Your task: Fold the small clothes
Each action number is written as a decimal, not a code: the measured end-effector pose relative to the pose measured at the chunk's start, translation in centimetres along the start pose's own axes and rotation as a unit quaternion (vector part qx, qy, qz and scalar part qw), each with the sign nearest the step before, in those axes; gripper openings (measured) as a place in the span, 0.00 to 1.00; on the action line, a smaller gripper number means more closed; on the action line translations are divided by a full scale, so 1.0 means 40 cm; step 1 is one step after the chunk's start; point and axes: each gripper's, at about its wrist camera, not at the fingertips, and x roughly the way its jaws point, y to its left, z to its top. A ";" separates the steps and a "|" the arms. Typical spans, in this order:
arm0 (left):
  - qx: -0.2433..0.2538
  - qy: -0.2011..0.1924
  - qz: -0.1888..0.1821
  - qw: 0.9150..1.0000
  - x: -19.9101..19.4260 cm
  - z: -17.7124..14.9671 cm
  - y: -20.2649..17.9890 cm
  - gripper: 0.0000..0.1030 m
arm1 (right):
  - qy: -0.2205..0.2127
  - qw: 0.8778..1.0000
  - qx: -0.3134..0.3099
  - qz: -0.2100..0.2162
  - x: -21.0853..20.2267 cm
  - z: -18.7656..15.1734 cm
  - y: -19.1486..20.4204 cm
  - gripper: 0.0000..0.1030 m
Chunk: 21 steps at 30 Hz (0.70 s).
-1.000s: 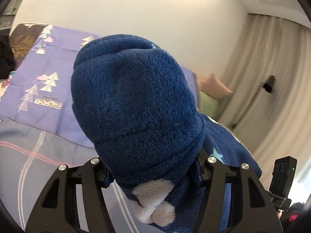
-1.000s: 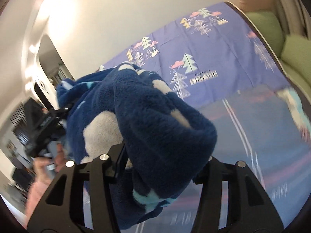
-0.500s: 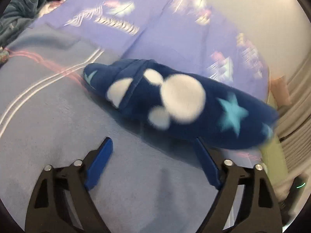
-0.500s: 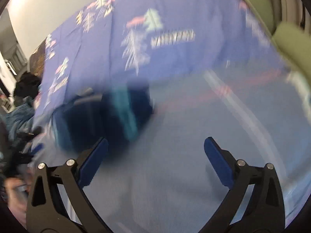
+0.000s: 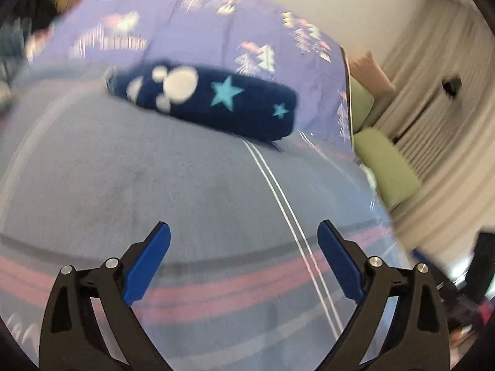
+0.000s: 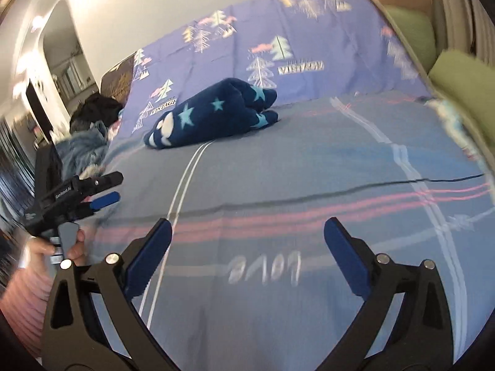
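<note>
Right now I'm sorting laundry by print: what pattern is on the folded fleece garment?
Navy fleece garment with light-blue stars and white blobs, clearest in the right wrist view.

Your bed (image 6: 278,170) wears a grey-blue striped blanket (image 6: 309,309). At twelve o'clock lies the folded navy fleece garment (image 6: 213,114) on the blanket's far edge, against the purple tree-print sheet (image 6: 324,24); a clothes pile (image 6: 89,136) sits at ten.

Folded fleece garment (image 6: 213,114) on the bed (image 6: 278,170), clothes pile (image 6: 89,130) to its left, cushions (image 6: 464,80) far right
</note>
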 end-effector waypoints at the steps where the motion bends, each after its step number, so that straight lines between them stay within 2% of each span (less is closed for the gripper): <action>1: 0.032 -0.028 0.012 0.999 -0.061 -0.021 -0.041 0.98 | -0.011 1.000 -0.010 -0.013 -0.042 -0.018 0.027 0.97; 3: 0.061 -0.072 0.026 0.995 -0.154 -0.038 -0.090 0.99 | -0.032 0.999 -0.017 -0.025 -0.111 -0.040 0.066 0.97; 5: 0.064 -0.105 0.024 0.992 -0.243 -0.055 -0.123 0.99 | -0.056 0.998 -0.021 -0.035 -0.181 -0.048 0.107 0.98; 7: 0.063 -0.129 0.040 0.989 -0.323 -0.078 -0.145 0.99 | -0.077 0.996 -0.019 -0.050 -0.239 -0.048 0.144 0.98; 10: 0.073 -0.142 0.073 0.984 -0.401 -0.122 -0.174 0.99 | -0.105 0.992 -0.029 -0.062 -0.317 -0.058 0.198 0.98; 15: 0.111 -0.164 0.126 0.972 -0.487 -0.165 -0.219 0.99 | -0.133 0.985 -0.060 -0.087 -0.408 -0.096 0.273 0.98; 21: 0.143 -0.166 0.143 0.965 -0.557 -0.213 -0.260 0.99 | -0.144 0.985 -0.054 -0.081 -0.469 -0.136 0.308 0.98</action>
